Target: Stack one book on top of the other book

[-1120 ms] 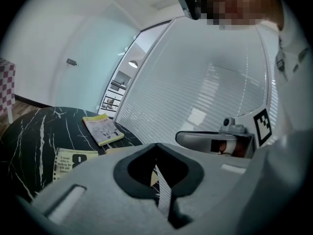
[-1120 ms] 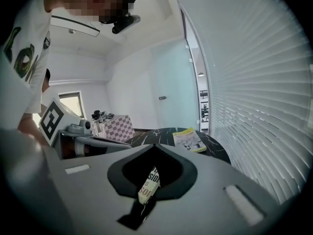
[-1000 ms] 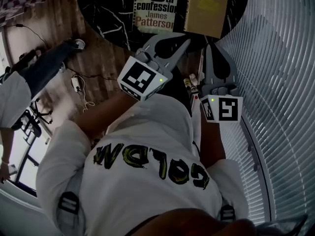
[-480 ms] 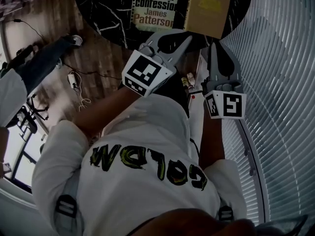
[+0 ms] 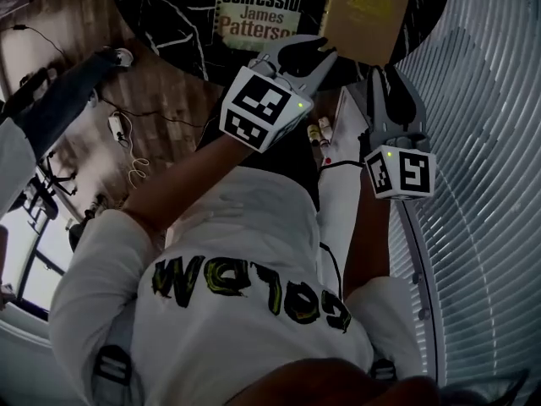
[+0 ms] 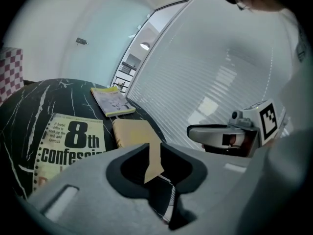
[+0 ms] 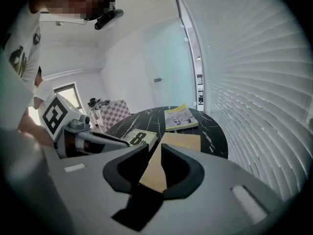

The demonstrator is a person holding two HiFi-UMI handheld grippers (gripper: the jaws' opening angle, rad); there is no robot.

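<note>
Black, white-veined round marble table (image 5: 169, 24) carries the cream paperback printed "8th confession" (image 5: 258, 11) on the left and the plain tan hardcover book (image 5: 365, 15) just beside it on the right, neither stacked yet (a thin yellow-edged booklet (image 6: 112, 102) lies farther back). Left gripper (image 6: 155, 153) and right gripper (image 7: 155, 155) both hover short of the books, jaws opening from a narrow slit with nothing between them. I judge this the approach step; next, a gripper must open wider, reach one book's near edge and pinch it for lifting onto the other.
</note>
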